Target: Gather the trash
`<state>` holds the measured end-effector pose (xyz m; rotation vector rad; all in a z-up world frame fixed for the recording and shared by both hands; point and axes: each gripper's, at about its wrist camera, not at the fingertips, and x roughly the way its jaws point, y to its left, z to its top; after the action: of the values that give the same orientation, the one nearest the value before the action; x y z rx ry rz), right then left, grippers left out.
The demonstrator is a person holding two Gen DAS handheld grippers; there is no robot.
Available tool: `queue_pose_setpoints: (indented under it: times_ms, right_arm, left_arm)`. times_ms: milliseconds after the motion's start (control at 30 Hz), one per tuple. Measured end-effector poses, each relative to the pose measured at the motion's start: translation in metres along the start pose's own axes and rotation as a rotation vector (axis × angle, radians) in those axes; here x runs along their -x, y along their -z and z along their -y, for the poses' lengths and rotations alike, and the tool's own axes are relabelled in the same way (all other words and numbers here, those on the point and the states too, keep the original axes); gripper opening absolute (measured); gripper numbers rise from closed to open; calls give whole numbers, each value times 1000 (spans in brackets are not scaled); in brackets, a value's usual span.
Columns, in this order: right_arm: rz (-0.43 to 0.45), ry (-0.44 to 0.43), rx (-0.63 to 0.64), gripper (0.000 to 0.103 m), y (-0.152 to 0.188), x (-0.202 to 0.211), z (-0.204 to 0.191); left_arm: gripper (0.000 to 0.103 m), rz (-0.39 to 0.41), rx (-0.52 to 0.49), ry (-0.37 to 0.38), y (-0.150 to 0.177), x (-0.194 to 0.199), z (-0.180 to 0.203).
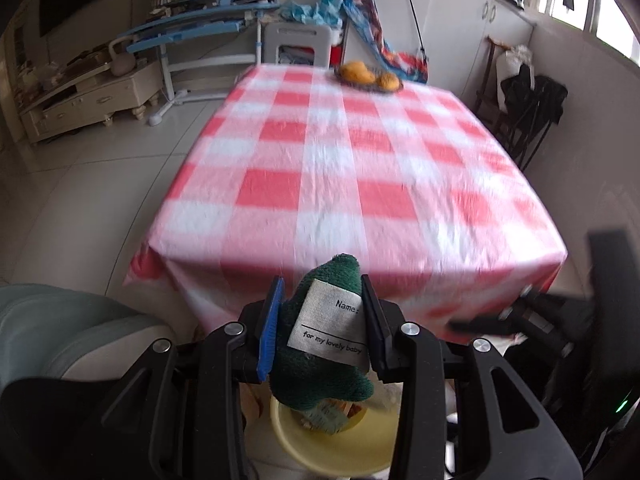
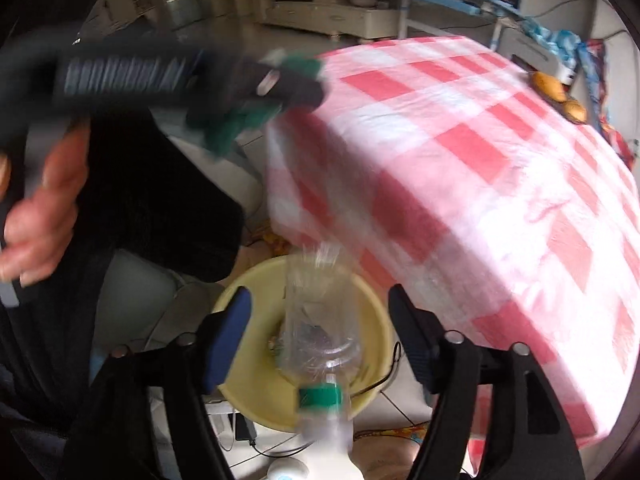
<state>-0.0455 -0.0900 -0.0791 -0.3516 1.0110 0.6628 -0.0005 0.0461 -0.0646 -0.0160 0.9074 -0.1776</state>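
The green plush toy (image 1: 320,344) is clamped between the jaws of the left gripper (image 1: 324,320), just off the near edge of the table (image 1: 340,168) and directly above the yellow basin (image 2: 256,384) on the floor. Its white sewn label (image 1: 328,326) reads "Name:" and "for my lovely baby". The right gripper (image 2: 320,344) stands with jaws wide apart; a clear plastic bottle (image 2: 316,320) with a green band sits between them, blurred, touching neither pad, over the same basin. The table's checked top is free except for orange fruit (image 1: 368,74) at the far edge. Only the right wrist view shows the bottle and the person's hand (image 2: 44,208); only the left shows the label text.
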Motion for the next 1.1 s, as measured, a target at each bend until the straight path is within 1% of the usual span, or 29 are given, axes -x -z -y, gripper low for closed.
queue_pose_setpoints:
  times_ms: [133,200,267,333,367,433,500,567,633,700,767,900,1000,1100]
  right_arm:
    - [3,84,-75,77,15,14,6]
    - [15,138,-108,83,23,26,9]
    - [39,192,-162,86,30,36,13]
    - [83,226,-244,87,34,47,22]
    - [114,229,-292,88,37,54,26]
    - [179,234,-376,89,42,66,33]
    - [238,248,-443,90,46,77,41]
    - [284,266,-479,92,47,85,44]
    - [316,290,-487,93,44,88,43]
    - [322,307,-474,94,42,87,41]
    - [303,310,-447,94,38,80,37]
    - [266,308,-372,94,35,70,24]
    - [260,319,-303,94,33,68,11]
    - [261,325,-265,94,32,67,5]
  left_arm:
    - [36,-91,-39,-20,14,-14,8]
    - [38,-162,-72,-21,22,-25,14]
    - [40,-203,-86,-17,27,-32,17]
    - [44,-211,-89,-30,28,-34,17]
    - [46,-204,-80,-33,27,-32,15]
    - [59,-182,-45,-36,24,-28,9]
    - [65,-146,0,-44,20,-22,1]
    - [69,-112,36,-47,16,-16,-6]
    - [75,-63,77,-60,12,-8,-13]
    - [79,-23,108,-75,8,-3,-19]
    - [81,19,138,-87,5,3,-23]
    - [85,86,156,-112,2,14,-25]
    - [87,113,161,-117,0,19,-26]
    - [89,122,173,-122,-1,20,-27]
